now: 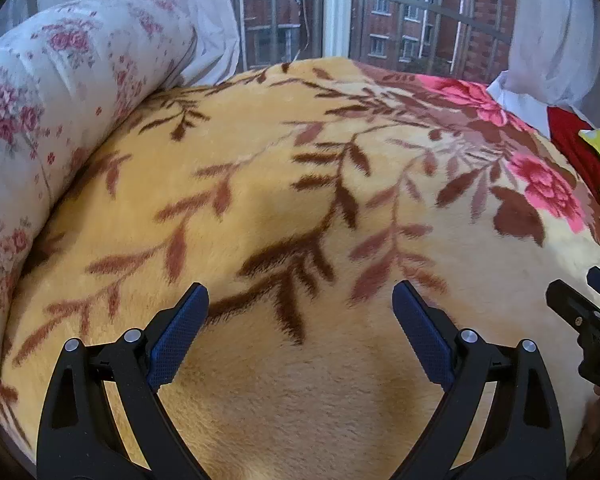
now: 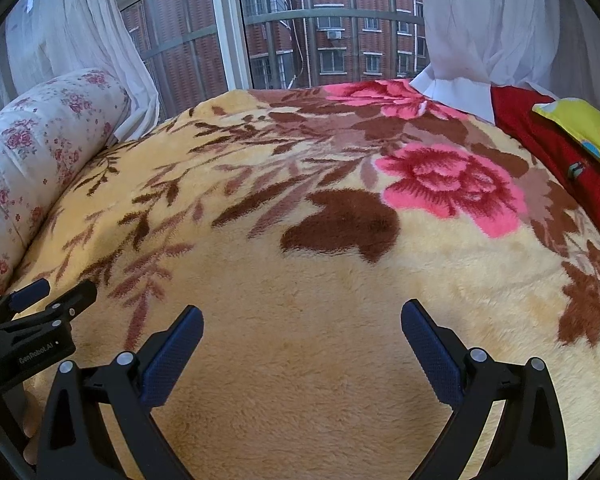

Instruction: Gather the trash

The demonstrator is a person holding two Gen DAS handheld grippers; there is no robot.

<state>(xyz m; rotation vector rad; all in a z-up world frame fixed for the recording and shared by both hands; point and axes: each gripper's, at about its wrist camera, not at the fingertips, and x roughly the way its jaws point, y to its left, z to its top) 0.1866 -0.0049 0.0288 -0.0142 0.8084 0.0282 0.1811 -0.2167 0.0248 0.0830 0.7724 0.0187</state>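
Right, you're holding your left gripper [image 1: 300, 312] spread wide over the plush blanket [image 1: 260, 200], nothing sitting between its blue pads [image 1: 180, 332]. Your right gripper [image 2: 302, 336] is gaping just as wide over the same yellow blanket [image 2: 320, 320], with nothing in it either. The two are hovering side by side: the right gripper is poking into the left camera's right edge [image 1: 588, 320], and the left gripper is showing at the lower left of the right camera [image 2: 32, 320]. As for trash, I'm not picking out any on the blanket in either view. A floral bolster [image 1: 40, 120] is lying along the blanket's left side, a red cloth [image 2: 560, 152] with a yellow cushion [image 2: 580, 124] on it is sitting at the right, and white curtains [image 2: 80, 40] are hanging at the window [image 2: 320, 20] ahead.
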